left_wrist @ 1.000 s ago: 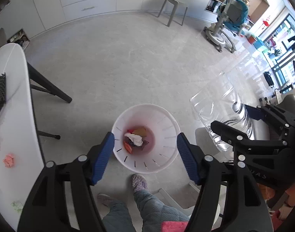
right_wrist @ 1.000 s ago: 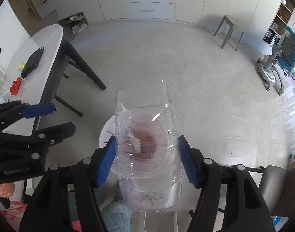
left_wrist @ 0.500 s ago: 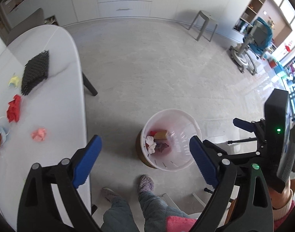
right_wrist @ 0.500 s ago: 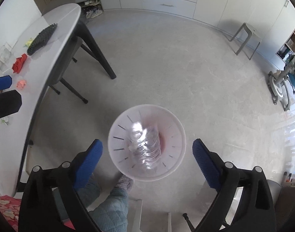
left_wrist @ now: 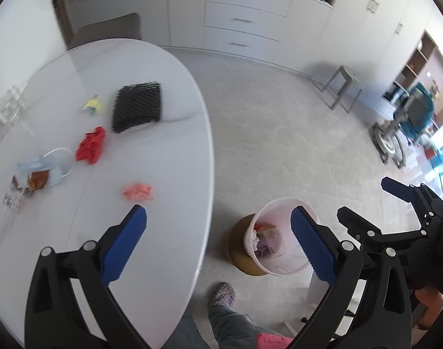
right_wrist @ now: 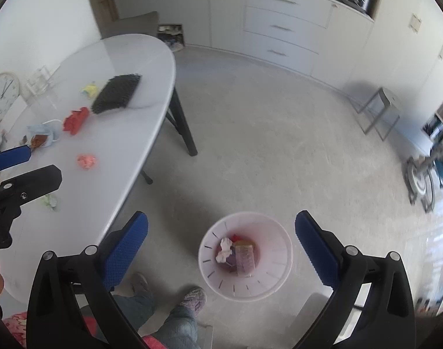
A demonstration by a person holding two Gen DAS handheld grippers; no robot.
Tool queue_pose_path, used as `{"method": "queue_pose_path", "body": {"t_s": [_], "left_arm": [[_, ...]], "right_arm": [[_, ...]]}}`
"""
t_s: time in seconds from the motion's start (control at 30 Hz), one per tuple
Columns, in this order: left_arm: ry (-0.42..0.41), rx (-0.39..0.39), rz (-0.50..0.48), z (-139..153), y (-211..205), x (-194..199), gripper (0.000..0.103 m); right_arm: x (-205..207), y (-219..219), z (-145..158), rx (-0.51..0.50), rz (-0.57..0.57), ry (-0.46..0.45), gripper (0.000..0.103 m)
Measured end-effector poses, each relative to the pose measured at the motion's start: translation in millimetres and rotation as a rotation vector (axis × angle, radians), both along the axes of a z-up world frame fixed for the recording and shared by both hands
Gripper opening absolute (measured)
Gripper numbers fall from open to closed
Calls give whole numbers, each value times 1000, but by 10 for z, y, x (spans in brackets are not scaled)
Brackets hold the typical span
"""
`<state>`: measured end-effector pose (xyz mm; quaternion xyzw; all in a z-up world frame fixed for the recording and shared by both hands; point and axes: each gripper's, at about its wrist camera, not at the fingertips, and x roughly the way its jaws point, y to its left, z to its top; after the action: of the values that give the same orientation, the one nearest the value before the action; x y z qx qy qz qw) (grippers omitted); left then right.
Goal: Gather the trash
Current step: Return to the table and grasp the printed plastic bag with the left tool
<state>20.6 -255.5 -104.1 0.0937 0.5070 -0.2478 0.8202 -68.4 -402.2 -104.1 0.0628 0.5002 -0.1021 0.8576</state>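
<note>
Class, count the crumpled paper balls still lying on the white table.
4: yellow ball beside the black mat, red ball nearer, pink ball toward the table's edge, pale green ball nearest. The hand-held gripper may hide others.

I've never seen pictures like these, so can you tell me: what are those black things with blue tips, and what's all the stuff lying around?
A person holds a grabbing tool in each hand. Each tool carries a camera that looks along its two blue fingers, so one picture comes from the left gripper, the other from the right gripper. Both have just been opening, and nothing is between their fingers. On the white table lie scraps to tidy: a pink wad, a red wad, a yellow scrap, a black mesh pad and a blue face mask. On the floor stands the white bin, with trash in it.
</note>
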Motion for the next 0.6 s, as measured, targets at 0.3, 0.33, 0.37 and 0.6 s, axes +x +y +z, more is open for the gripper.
{"method": "queue_pose_path", "body": {"t_s": [0.3, 0.33, 0.37, 0.6], "left_arm": [[-1, 0, 198, 20, 885, 228, 95], [-2, 3, 222, 13, 992, 270, 95], [-2, 6, 253, 1, 1142, 334, 95], [-8, 22, 421, -102, 2019, 755, 95]], "right_arm": [[503, 647, 102, 22, 165, -34, 101], [575, 735, 103, 26, 188, -37, 101], [658, 838, 102, 27, 211, -39, 101], [1214, 1455, 58, 62, 333, -46, 101]]}}
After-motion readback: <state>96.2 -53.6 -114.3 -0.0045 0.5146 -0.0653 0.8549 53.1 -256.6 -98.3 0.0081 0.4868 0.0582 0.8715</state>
